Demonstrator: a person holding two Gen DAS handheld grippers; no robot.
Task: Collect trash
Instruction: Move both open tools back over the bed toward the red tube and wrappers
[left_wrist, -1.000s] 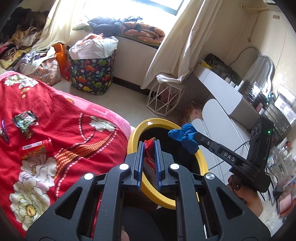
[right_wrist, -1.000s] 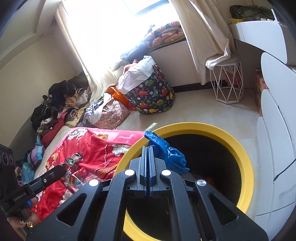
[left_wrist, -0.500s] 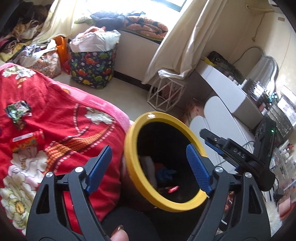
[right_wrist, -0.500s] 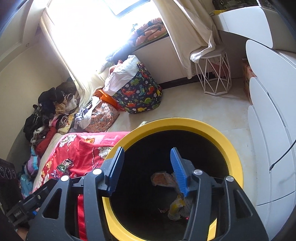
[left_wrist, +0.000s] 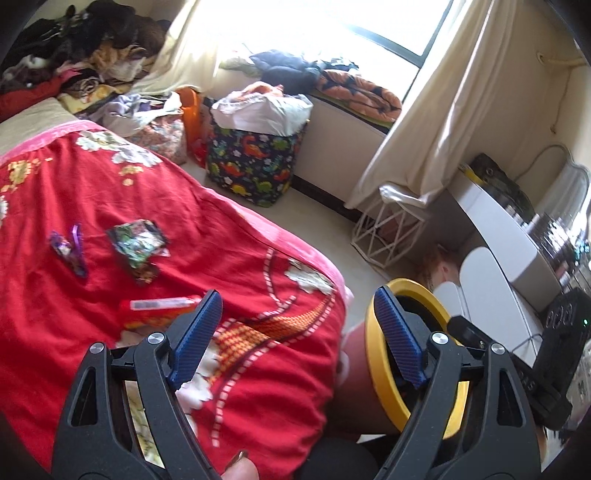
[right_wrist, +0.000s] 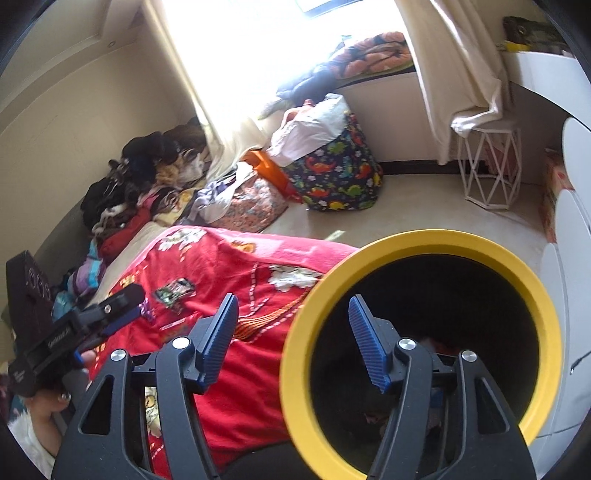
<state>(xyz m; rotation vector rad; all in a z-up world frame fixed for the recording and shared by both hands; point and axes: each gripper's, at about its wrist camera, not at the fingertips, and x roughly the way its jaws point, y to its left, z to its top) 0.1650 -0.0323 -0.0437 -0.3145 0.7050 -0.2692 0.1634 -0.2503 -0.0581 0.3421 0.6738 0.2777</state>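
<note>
A yellow-rimmed bin (right_wrist: 424, 240) stands beside a bed with a red flowered blanket (left_wrist: 221, 240). A few dim scraps (right_wrist: 432, 343) lie deep inside the bin. On the blanket lie a red packet (left_wrist: 159, 308), a colourful wrapper (left_wrist: 136, 242) and a purple wrapper (left_wrist: 70, 251). My left gripper (left_wrist: 295, 295) hangs open and empty over the blanket's near end, the bin (left_wrist: 380, 373) to its right. My right gripper (right_wrist: 291, 299) is opening, with nothing between its jaws, straddling the bin's left rim. The left gripper (right_wrist: 127, 306) shows at the left of the right wrist view.
A dinosaur-print hamper (left_wrist: 255, 166) full of laundry stands on the floor by the window. A white wire stool (left_wrist: 388, 229) and a white desk (left_wrist: 509, 229) are to the right. Clothes are piled (left_wrist: 74, 44) at the bed's far end.
Both grippers opened: a red wrapper left the left jaws and a blue scrap left the right, and both went into the bin. Both views then swung left toward the bed.
</note>
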